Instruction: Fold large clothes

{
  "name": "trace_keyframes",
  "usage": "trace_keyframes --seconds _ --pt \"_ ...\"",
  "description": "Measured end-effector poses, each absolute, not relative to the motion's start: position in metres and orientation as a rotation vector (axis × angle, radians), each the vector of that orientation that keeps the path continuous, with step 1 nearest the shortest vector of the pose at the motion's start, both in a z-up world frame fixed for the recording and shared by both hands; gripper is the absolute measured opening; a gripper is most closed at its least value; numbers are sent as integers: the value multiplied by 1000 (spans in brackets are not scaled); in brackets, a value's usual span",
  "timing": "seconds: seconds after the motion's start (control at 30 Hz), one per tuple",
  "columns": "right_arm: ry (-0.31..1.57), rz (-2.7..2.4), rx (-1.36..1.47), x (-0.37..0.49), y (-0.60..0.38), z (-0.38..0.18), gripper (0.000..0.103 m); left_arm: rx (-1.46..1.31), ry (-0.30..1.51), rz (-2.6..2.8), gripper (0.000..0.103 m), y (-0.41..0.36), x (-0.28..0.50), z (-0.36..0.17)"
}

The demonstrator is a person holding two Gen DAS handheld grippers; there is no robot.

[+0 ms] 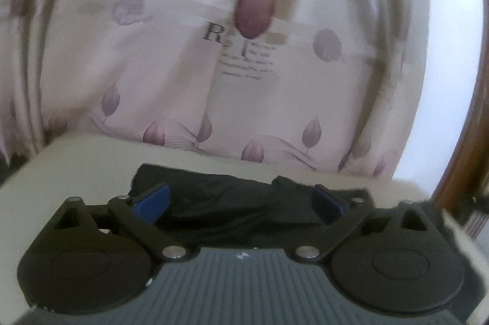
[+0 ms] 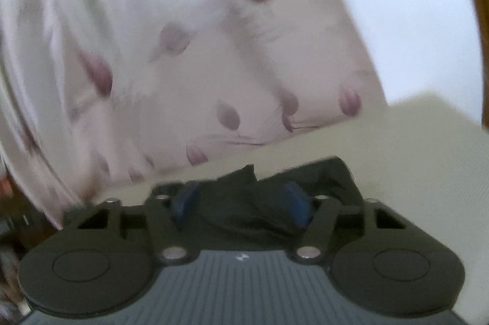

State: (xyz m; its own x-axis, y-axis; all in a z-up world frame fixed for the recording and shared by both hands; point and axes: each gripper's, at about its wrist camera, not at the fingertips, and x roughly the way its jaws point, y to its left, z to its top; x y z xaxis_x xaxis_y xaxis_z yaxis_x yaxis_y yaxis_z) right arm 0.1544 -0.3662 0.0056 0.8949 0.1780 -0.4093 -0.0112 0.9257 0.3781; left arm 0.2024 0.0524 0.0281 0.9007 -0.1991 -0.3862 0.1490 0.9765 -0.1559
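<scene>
Nearest in the left wrist view we see the left gripper (image 1: 241, 202) at lower centre, its blue pads (image 1: 154, 201) spread wide with the black garment (image 1: 220, 202) bunched between them – released, not pinching. The garment lies on a cream surface (image 1: 91, 160) crossing the middle of the frame. Behind it hangs a pale curtain (image 1: 259, 98) with mauve leaf prints and blurred lettering at frame centre.

Right wrist view: the right gripper (image 2: 241, 199) at lower centre, blue pads (image 2: 295, 202) apart, black garment (image 2: 259, 202) crumpled in the gap – whether the cloth is actually grasped we cannot tell, picture is blurred. Cream surface (image 2: 397, 160) runs to the right, curtain (image 2: 183, 80) fills the upper left, a wooden frame edge (image 2: 476, 19) curves along the far right.
</scene>
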Motion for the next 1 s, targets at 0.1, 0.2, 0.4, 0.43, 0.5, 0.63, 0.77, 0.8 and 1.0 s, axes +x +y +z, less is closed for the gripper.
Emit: trace_keyframes --seconds 0.1,0.2,0.4,0.43,0.5,0.63,0.77,0.8,1.0 --pt "480 59 214 179 -340 3 59 -76 434 -177 90 43 224 19" --pt "539 25 120 207 -330 -12 56 -84 532 -171 78 47 253 -1" --pt "737 -55 61 237 -345 -60 47 -130 665 -67 76 70 293 -49" --pt "759 -71 69 238 -350 -67 46 -155 677 -49 76 76 295 -55" --pt "787 -76 125 240 -361 -79 44 -190 701 -27 77 84 302 -66" --pt "802 -103 159 241 -369 -96 44 -146 693 19 84 81 309 -81" --pt "764 -129 173 235 -373 -111 44 -129 678 36 89 80 312 -88" --pt "756 -132 176 235 -371 -113 44 -124 673 38 90 80 312 -91" --pt "735 -148 141 232 -369 -119 44 -138 659 51 94 81 308 -102"
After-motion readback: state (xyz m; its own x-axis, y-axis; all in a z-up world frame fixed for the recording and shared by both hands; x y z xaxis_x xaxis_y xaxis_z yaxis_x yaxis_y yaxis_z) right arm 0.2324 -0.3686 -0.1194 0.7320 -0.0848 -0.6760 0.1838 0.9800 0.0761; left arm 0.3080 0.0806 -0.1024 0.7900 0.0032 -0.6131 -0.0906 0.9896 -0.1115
